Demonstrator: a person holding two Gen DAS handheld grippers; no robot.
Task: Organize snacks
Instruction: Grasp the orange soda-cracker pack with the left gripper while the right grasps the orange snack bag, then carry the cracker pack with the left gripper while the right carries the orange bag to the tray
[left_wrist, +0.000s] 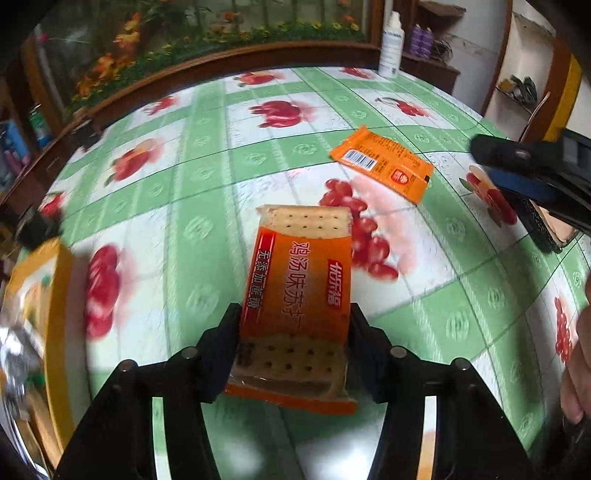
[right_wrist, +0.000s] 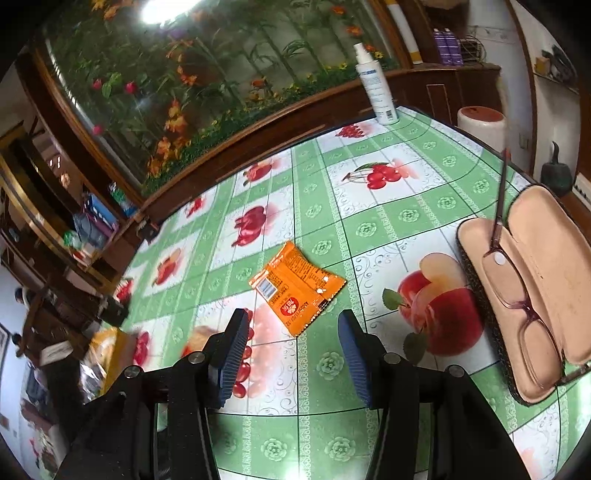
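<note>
A cracker pack (left_wrist: 295, 280) with an orange label and clear ends sits lengthwise between the fingers of my left gripper (left_wrist: 294, 314). Both black fingers press on its long sides, just above the fruit-print tablecloth (left_wrist: 184, 229). A smaller orange snack packet (left_wrist: 384, 162) lies flat on the table beyond it, barcode side up. In the right wrist view this packet (right_wrist: 297, 286) lies just ahead of my right gripper (right_wrist: 292, 317), which is open with blue pads and nothing between them. The right gripper's fingers (left_wrist: 524, 184) also show at the right edge of the left wrist view.
An open glasses case (right_wrist: 480, 240) with glasses (right_wrist: 532, 314) in it lies at the table's right. A white spray bottle (right_wrist: 376, 85) stands at the far edge. A yellow-rimmed box (left_wrist: 59, 314) is at the left edge. A person's hand (left_wrist: 580, 369) is at the right.
</note>
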